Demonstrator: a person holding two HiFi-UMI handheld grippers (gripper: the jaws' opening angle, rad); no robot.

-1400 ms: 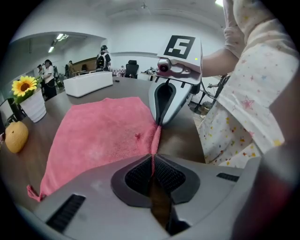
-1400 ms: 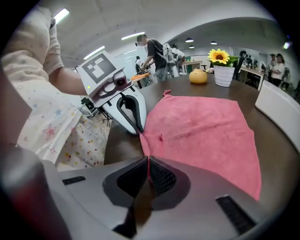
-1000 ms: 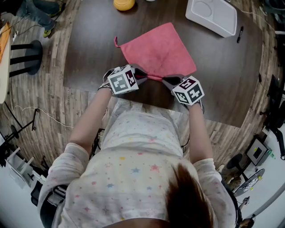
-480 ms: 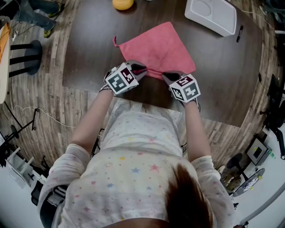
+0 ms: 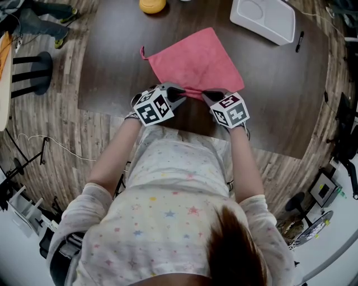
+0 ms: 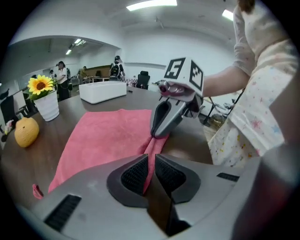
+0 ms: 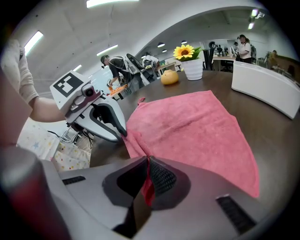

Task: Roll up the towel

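A pink towel (image 5: 193, 61) lies flat on the dark brown table (image 5: 268, 95), seen too in the left gripper view (image 6: 108, 140) and the right gripper view (image 7: 197, 126). Its near edge is pinched and lifted between both grippers. My left gripper (image 5: 178, 91) is shut on the near edge, pink cloth showing between its pads (image 6: 149, 168). My right gripper (image 5: 206, 95) is shut on the same edge, a fold of cloth caught in its jaws (image 7: 148, 185). The grippers face each other a short way apart.
A white tray (image 5: 264, 19) sits at the table's far right, a black pen (image 5: 298, 42) beside it. A yellow fruit-like object (image 5: 152, 5) lies at the far edge, with a potted sunflower (image 6: 43, 96) close by. The near table edge runs under my grippers.
Both grippers moved slightly away from me, pushing the near edge of the towel further over the cloth. The gap between them narrowed a little.
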